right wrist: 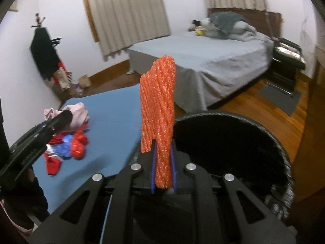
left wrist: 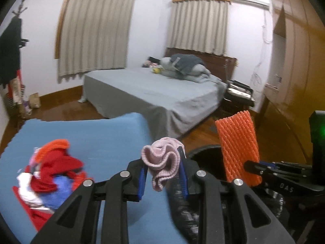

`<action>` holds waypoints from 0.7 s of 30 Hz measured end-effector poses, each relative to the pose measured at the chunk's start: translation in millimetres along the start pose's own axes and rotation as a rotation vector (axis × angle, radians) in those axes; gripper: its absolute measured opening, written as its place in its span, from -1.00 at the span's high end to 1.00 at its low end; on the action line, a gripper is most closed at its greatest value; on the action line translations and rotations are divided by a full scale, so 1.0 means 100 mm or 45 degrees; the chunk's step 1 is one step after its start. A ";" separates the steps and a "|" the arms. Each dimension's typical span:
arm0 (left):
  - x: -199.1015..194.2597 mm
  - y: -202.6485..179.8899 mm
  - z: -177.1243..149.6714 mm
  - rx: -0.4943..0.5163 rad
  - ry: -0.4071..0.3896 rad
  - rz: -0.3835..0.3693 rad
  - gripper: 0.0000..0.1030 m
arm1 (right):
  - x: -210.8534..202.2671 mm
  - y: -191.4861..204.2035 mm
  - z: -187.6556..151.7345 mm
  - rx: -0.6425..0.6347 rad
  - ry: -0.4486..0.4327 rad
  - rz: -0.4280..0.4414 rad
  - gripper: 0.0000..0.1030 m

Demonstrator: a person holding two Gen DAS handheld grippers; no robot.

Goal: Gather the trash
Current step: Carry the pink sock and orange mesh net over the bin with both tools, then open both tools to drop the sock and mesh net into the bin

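Left gripper (left wrist: 163,167): jaws pinched on pink cloth (left wrist: 162,160). Right gripper (right wrist: 163,162): jaws clamped on orange foam net (right wrist: 159,105), black bin (right wrist: 280,148) just beyond.

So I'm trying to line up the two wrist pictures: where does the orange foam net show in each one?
Left wrist view: the orange foam net stands upright at right of centre, pinched at its lower end by the right gripper, over the black bin.
Right wrist view: it rises at centre from the jaws, left of the bin's opening.
Shared landmark: the grey bed.
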State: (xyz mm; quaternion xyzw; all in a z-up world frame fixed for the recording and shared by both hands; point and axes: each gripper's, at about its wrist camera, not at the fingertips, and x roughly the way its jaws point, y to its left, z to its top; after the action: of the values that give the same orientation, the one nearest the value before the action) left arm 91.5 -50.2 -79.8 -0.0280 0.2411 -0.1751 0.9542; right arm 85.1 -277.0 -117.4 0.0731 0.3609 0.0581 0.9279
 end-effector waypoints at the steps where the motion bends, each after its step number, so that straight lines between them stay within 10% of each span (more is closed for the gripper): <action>1: 0.04 -0.08 -0.01 0.010 0.012 -0.026 0.47 | -0.02 -0.06 -0.03 0.014 0.004 -0.020 0.78; 16: 0.50 -0.71 -0.11 0.080 0.134 -0.248 0.40 | -0.09 -0.63 -0.24 0.136 0.019 -0.195 0.71; 21: 0.51 -0.66 -0.10 0.066 0.135 -0.247 -0.03 | -0.10 -0.69 -0.23 0.151 0.010 -0.232 0.25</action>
State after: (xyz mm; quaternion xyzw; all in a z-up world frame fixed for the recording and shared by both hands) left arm 107.3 -129.2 -102.3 -0.0172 0.2829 -0.2741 0.9190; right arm 66.0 -343.9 -139.2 0.0945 0.3725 -0.0475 0.9220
